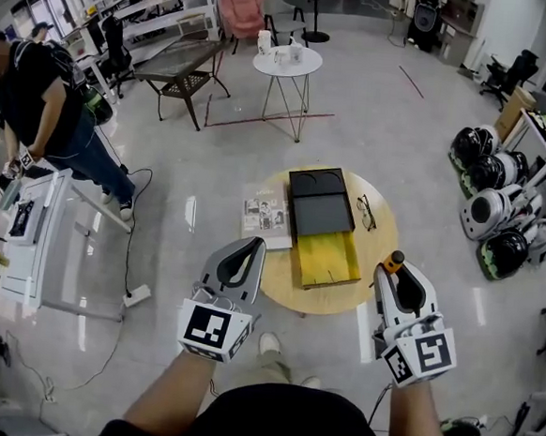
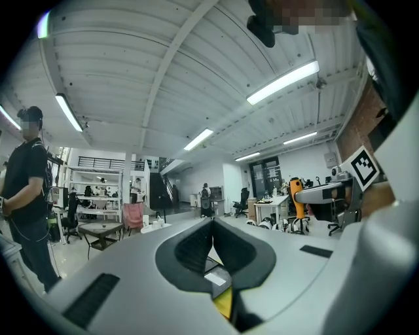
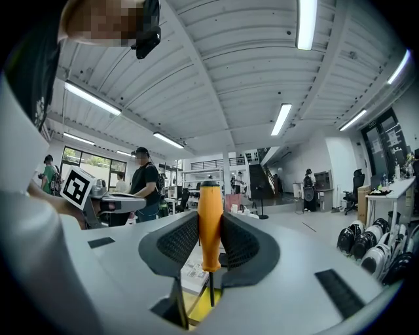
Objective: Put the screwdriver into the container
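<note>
The right gripper (image 3: 209, 230) grips the screwdriver (image 3: 209, 216) at its orange handle, shaft hanging below the jaws; probably light, stiff, a little slippery. The left gripper (image 2: 213, 226) is closed and empty.

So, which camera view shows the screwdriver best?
The right gripper view: the screwdriver stands upright in the right gripper, orange handle and shaft clear. The head view shows only its handle top; the left gripper view shows it small and distant.

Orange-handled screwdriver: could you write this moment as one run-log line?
right gripper: jaws shut on orange-handled screwdriver | left gripper: jaws shut, empty | black container with yellow open tray: on round wooden table, screwdriver not yet in
</note>
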Tool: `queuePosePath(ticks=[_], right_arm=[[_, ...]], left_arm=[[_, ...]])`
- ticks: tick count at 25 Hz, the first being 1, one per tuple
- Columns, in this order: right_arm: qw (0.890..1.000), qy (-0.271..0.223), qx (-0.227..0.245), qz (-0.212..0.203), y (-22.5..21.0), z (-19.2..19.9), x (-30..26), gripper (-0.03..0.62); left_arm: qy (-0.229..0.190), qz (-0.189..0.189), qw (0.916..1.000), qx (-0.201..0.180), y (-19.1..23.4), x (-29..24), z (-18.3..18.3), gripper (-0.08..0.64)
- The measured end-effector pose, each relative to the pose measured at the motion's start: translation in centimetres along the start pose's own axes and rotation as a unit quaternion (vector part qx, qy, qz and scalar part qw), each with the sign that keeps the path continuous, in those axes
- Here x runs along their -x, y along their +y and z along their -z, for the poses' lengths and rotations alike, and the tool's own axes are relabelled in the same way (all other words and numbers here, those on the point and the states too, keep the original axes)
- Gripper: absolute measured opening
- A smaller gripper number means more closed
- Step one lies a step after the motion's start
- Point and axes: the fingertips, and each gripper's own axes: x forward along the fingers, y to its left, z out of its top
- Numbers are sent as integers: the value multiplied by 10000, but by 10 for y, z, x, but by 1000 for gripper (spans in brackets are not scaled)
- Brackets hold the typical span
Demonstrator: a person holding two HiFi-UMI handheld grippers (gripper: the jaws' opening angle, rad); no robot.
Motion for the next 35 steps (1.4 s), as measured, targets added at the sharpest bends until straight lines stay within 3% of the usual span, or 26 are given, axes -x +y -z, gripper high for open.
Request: queuePosePath(ticks=[18,35], right_arm=[[9995,-71,-84,302,-10,-7,-43,121],[9970,-198,4,752,5,-27,-82,121]], left_arm=[[-61,503,9987,-69,16,-48,-5,17],[-233,826,9962,-172,63,-74,-10,17]])
